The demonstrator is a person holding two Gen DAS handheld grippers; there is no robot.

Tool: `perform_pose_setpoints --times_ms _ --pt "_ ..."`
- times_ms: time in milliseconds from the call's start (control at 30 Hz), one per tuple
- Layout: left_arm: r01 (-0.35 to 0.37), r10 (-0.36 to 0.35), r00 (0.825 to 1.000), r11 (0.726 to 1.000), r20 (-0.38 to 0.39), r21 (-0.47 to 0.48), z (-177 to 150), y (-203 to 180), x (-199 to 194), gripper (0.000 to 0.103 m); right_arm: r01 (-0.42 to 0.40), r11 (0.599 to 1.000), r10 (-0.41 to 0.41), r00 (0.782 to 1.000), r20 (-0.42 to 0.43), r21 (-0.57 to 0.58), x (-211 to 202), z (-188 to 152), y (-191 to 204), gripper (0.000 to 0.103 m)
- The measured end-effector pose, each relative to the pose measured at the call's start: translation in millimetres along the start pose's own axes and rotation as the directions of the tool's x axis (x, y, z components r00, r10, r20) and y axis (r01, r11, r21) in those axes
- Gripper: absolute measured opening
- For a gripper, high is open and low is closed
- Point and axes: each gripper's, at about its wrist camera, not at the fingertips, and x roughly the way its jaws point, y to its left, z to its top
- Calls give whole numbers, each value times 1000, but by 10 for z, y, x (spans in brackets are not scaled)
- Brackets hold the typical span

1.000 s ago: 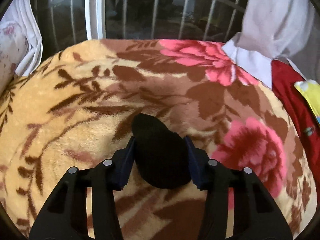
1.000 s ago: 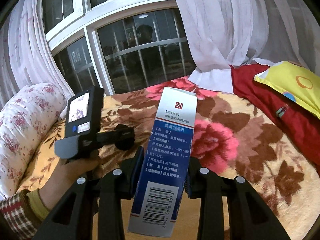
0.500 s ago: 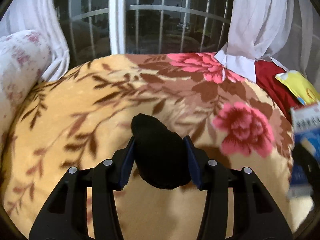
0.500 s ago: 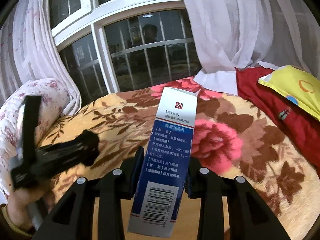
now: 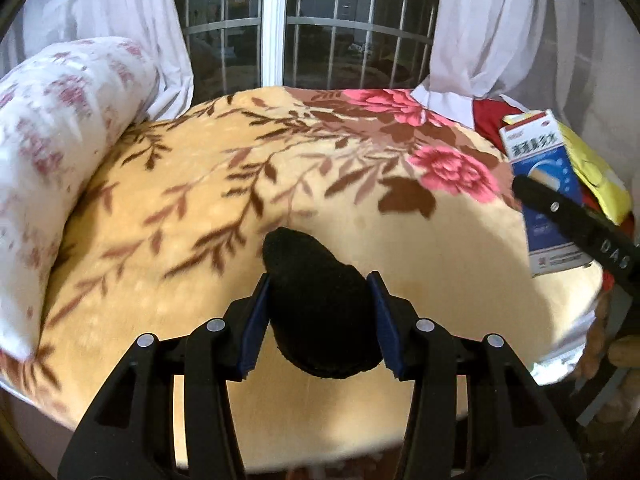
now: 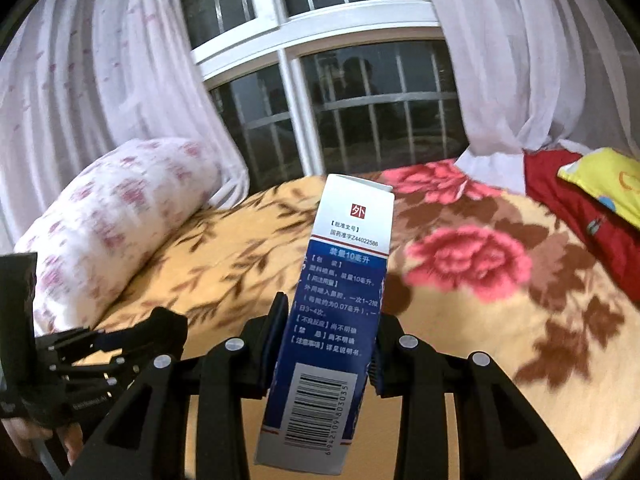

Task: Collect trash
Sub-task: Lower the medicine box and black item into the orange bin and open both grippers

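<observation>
My left gripper is shut on a black fuzzy sock and holds it above the flowered blanket. My right gripper is shut on a blue and white medicine box with a barcode at its lower end, held upright over the bed. The same box shows at the right edge of the left wrist view, with a right gripper finger across it. The left gripper shows at the lower left of the right wrist view.
A white pillow with pink flowers lies at the left of the bed. A red cloth and a yellow pillow lie at the right. White curtains and a barred window stand behind the bed.
Both grippers have pulled back and up from the bed with their loads. More of the bed and the window shows, and the box now appears in the left wrist view.
</observation>
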Motion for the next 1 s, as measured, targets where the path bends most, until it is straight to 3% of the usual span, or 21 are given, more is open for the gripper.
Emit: perform_pose_setpoints --times_ms 167,300,367,433,533,633,700,833,1000 --pt "51 -50 998 999 -29 11 -394 -2 -284 47 -73 997 72 994 -87 -14 -244 -279 247 35" --pt "112 -107 986 993 -129 30 -825 -33 -343 47 -153 987 140 968 -210 -46 -396 -619 493 35" --pt "146 -140 973 989 -185 22 -1039 -48 -334 47 -214 976 193 929 -317 -31 -410 -897 604 35" --pt "187 -174 947 982 -271 20 -1290 -79 -262 47 -234 972 207 890 -406 -17 -373 -1164 670 35" --pt "213 -186 915 976 -359 36 -1560 -105 -165 47 -232 973 204 809 -552 19 -241 -1691 727 35" --pt "237 -195 881 970 -432 45 -1776 -148 -78 47 -225 973 208 745 -634 55 -146 -2047 758 35" --pt "247 -203 864 968 -461 36 -1869 -157 -46 47 -213 976 192 724 -663 50 -107 -2171 788 35" --pt "243 -194 854 969 -483 41 -1977 -176 -35 47 -165 985 149 705 -693 43 -56 -2322 772 35" --pt "223 -176 861 974 -478 43 -2010 -126 -58 47 -123 992 103 716 -691 20 -61 -2340 711 35"
